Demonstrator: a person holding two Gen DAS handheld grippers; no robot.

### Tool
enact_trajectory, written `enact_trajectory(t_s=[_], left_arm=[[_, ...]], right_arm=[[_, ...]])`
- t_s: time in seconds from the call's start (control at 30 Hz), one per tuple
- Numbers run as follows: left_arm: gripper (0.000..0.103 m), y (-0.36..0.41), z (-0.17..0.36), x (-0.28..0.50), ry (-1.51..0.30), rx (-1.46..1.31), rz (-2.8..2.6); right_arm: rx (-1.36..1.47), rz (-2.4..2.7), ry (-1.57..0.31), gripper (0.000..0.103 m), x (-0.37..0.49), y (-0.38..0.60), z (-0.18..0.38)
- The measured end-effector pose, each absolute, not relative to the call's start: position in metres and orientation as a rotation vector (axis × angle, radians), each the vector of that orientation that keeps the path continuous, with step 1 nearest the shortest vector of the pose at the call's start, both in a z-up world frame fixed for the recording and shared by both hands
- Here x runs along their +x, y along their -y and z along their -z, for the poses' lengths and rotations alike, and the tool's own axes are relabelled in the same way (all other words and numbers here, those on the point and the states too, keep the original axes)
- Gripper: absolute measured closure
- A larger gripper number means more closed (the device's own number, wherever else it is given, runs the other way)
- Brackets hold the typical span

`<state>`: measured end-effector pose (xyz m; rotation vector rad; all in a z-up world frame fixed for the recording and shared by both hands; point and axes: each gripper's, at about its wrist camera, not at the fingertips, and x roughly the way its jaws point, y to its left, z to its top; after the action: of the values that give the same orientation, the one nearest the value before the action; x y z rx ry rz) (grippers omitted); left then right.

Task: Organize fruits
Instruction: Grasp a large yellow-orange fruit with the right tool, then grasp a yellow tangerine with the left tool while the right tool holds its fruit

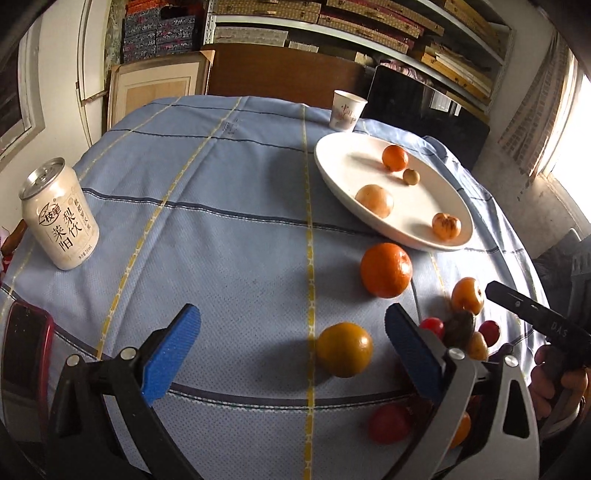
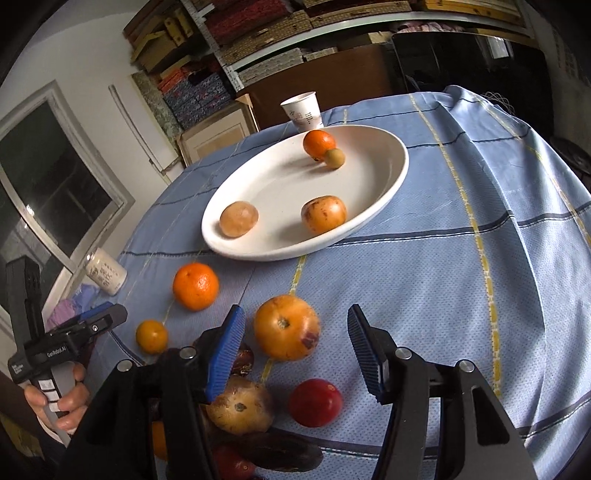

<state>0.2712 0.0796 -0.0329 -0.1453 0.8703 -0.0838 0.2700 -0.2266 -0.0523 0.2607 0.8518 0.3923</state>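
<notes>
A round table (image 1: 229, 206) fills the middle of the room, draped in a pale blue cloth crossed by dark blue and yellow stripes. Behind it metal shelving (image 1: 369, 26) runs along the back wall, packed with flat boxes in woven tan, red and patterned blue. A brown wooden board (image 1: 280, 74) and a pale framed panel (image 1: 155, 88) lean against the shelves. The wall to the left is white, with a dark window (image 2: 55, 177) in a white frame. On the other side, bright daylight pours through a window (image 1: 576, 122) set in a rough brick and plaster wall, throwing soft shadows across the cloth.
</notes>
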Motion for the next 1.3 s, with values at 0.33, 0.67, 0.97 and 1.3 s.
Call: enact_trajectory(t_s=[0.33, 0.67, 0.97, 1.3], left_arm=[[0.005, -0.083, 0.035, 0.269, -0.881, -0.162, 0.085], [0.005, -0.084, 0.031, 0.266, -0.871, -0.159, 0.084], [0.005, -0.09, 0.032, 0.267, -0.878, -0.191, 0.074], [0.008, -0.07, 0.039, 0.268, -0.903, -0.163, 0.19]], right_arm=[[0.19, -0.386, -0.852, 0.044, 0.27, 0.213, 0.057], [0.148, -0.374, -0.856, 0.047, 0.273, 0.203, 0.065], [0.189, -0.392, -0.888, 0.059, 0.278, 0.203, 0.072], [0.244, -0.36, -0.838, 0.06, 0.275, 0.219, 0.06]])
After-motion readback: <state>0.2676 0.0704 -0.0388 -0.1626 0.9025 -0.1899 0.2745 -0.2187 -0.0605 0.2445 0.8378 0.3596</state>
